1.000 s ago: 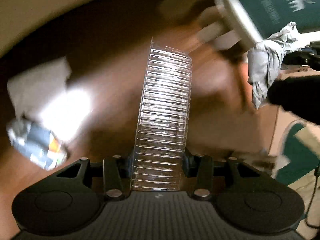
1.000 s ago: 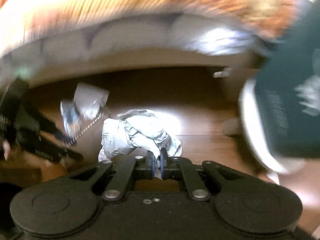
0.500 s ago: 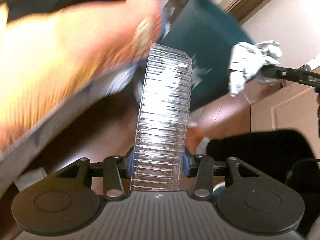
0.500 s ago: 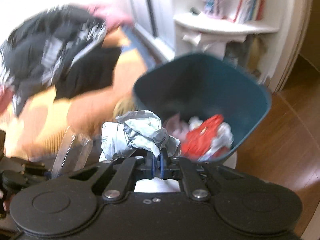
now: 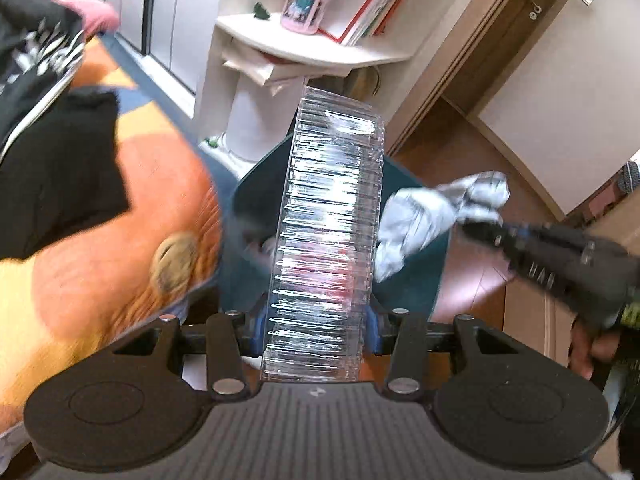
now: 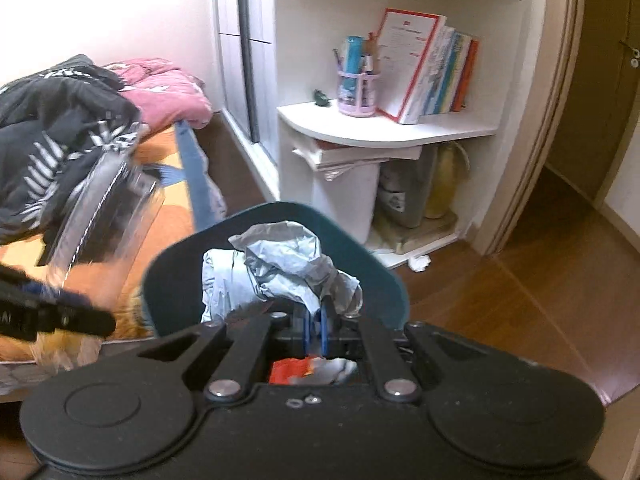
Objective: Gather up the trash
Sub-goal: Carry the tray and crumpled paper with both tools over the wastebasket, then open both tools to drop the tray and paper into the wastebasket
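Both loads have swung from the floor to the teal bin (image 6: pixel 276 216): left gripper (image 5: pixel 314 326) clamps the clear plastic tray (image 5: pixel 332 216), right gripper (image 6: pixel 314 320) pinches crumpled grey paper (image 6: pixel 280 268) over it, ready for dropping

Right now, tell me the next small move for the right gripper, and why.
Probably open the right gripper. It is shut on the crumpled gray wrapper, which hangs over the open teal bin with trash already inside, so release should drop it in. The left gripper, holding the clear plastic tray, can follow.
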`<state>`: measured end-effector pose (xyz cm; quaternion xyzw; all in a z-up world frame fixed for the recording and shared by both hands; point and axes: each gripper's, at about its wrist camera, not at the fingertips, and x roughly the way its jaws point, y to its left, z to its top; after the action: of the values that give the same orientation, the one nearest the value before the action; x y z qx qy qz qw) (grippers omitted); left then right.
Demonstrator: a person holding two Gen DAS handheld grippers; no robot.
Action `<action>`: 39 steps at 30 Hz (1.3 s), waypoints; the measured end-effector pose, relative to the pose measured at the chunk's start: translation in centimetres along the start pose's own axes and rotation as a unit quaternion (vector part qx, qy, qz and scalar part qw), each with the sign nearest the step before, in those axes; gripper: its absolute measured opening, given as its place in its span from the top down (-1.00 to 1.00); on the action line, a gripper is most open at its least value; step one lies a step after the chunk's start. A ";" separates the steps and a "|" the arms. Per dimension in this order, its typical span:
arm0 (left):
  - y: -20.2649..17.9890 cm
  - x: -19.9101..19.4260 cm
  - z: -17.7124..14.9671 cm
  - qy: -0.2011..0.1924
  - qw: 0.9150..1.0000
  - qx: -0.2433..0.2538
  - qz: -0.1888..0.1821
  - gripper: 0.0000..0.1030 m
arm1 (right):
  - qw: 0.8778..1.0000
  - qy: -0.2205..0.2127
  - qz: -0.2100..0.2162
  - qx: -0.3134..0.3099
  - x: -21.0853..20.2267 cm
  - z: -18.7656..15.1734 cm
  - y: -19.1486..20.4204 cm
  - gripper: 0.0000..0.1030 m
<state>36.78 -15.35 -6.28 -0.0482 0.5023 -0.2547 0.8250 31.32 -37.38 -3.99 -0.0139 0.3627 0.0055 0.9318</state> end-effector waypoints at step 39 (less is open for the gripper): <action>-5.8 11.5 3.7 0.096 0.988 0.047 0.116 -0.27 | 0.995 0.084 0.045 -0.014 4.2 -0.9 -1.9 0.47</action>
<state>42.04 -26.45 -11.78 0.0740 0.5684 -0.1846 0.7983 33.83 -39.27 -7.47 -0.0108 0.4400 0.0516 0.8965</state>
